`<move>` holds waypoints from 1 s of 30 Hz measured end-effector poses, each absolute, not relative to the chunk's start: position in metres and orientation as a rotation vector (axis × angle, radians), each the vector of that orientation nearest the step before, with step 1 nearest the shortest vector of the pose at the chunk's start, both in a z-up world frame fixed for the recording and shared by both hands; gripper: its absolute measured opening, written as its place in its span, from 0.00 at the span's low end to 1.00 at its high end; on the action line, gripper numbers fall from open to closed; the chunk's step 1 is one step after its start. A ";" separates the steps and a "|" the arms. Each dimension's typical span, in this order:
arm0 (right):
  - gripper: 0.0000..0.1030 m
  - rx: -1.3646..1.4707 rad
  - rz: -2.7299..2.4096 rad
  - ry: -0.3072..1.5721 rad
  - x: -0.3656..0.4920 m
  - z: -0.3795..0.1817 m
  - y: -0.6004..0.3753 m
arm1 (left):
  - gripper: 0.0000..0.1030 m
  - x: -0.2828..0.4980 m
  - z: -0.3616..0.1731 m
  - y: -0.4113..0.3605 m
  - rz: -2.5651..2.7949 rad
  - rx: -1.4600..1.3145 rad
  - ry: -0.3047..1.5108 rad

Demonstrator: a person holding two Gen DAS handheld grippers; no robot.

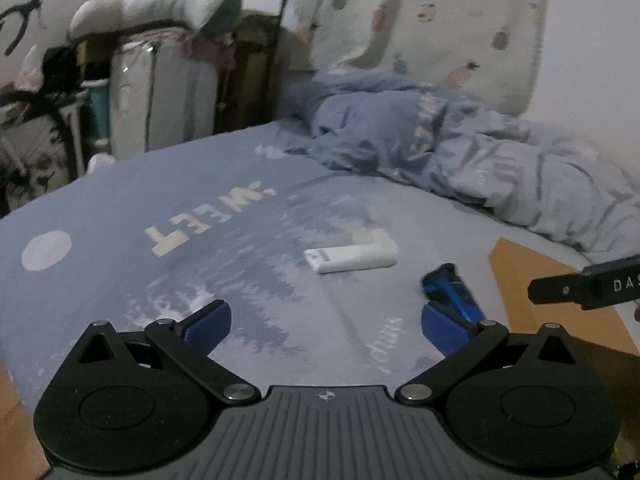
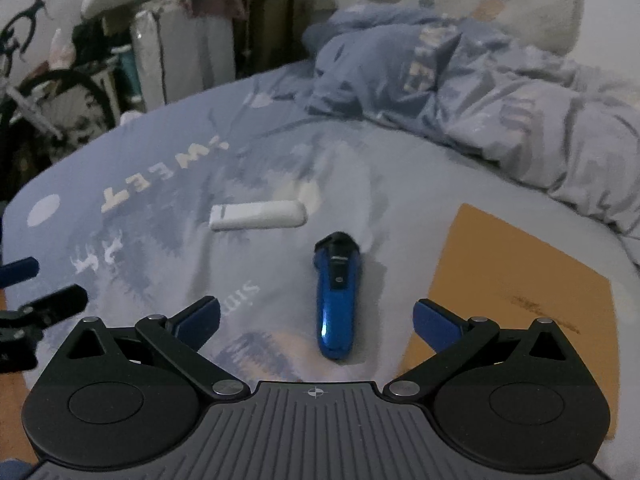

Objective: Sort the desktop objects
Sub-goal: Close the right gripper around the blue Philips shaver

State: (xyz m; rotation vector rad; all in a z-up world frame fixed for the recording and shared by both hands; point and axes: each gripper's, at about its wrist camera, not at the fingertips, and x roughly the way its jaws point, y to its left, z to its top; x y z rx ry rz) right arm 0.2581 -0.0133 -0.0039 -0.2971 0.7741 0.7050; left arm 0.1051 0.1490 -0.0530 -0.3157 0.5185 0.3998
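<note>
- Step in hand (a judgement): the approach to a first pick. Neither tool holds anything, and the right tool (image 2: 316,320) is lined up on the blue electric shaver (image 2: 336,300).
- Right tool: fingers spread wide, nothing between them. The shaver lies lengthwise at lower centre of the right wrist view, its black head pointing away, its handle end nearest the gap between the fingers.
- Left tool (image 1: 326,326): fingers likewise spread and empty, above the printed bed sheet (image 1: 120,280). In the left wrist view the shaver (image 1: 452,288) sits at lower right, partly hidden behind the right-hand pad.
- White remote control (image 2: 258,215): lies crosswise on the sheet, centre of the frame, just beyond the shaver and apart from it.
- Brown cardboard sheet (image 2: 520,280): flat on the bed at right of the frame, near the shaver; possibly the sorting place, though this cannot be told.
- Next move calls for lowering the right tool so its fingers straddle the shaver's narrow handle, then closing across its width.
- Count: one shaver, one remote, one cardboard sheet, two tools; one rumpled quilt (image 2: 460,92) at upper right.
</note>
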 end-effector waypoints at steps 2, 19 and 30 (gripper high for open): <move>1.00 -0.307 0.721 0.798 0.267 -0.009 -0.005 | 1.00 0.105 -0.056 0.157 0.419 -0.343 0.527; 0.98 -0.393 0.809 0.965 0.346 -0.056 0.053 | 1.00 0.111 -0.088 0.212 0.583 -0.433 0.652; 0.84 -0.448 0.782 1.117 0.386 -0.104 0.074 | 1.00 0.105 -0.107 0.229 0.601 -0.490 0.718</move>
